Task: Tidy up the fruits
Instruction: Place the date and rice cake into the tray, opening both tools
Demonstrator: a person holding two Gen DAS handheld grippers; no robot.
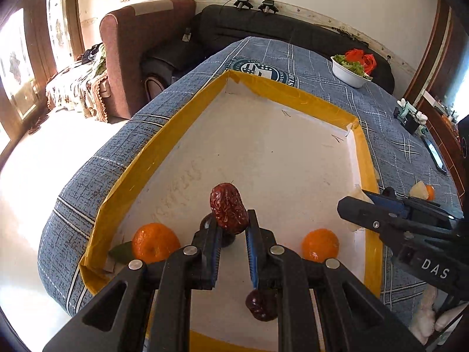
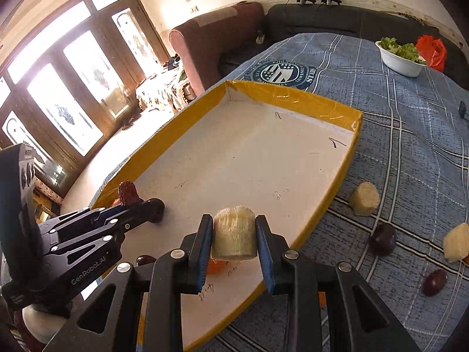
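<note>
A white tray with a yellow taped rim point(image 1: 164, 135) point(image 2: 293, 96) lies on a blue checked cloth. My left gripper point(image 1: 231, 228) is shut on a wrinkled red date point(image 1: 228, 208) above the tray's near end; it shows in the right wrist view point(image 2: 129, 202) too. Two oranges point(image 1: 155, 242) point(image 1: 320, 245) and another date point(image 1: 261, 305) lie in the tray. My right gripper point(image 2: 234, 243) is shut on a pale yellow fruit chunk point(image 2: 234, 233) over the tray's right side. It appears at the right of the left wrist view point(image 1: 351, 208).
On the cloth right of the tray lie two pale chunks point(image 2: 365, 198) point(image 2: 455, 242) and two dark fruits point(image 2: 382, 239) point(image 2: 433, 282). A white bowl of greens point(image 2: 400, 55) and a red bag point(image 2: 432, 50) stand at the far right. Sofas stand beyond the table.
</note>
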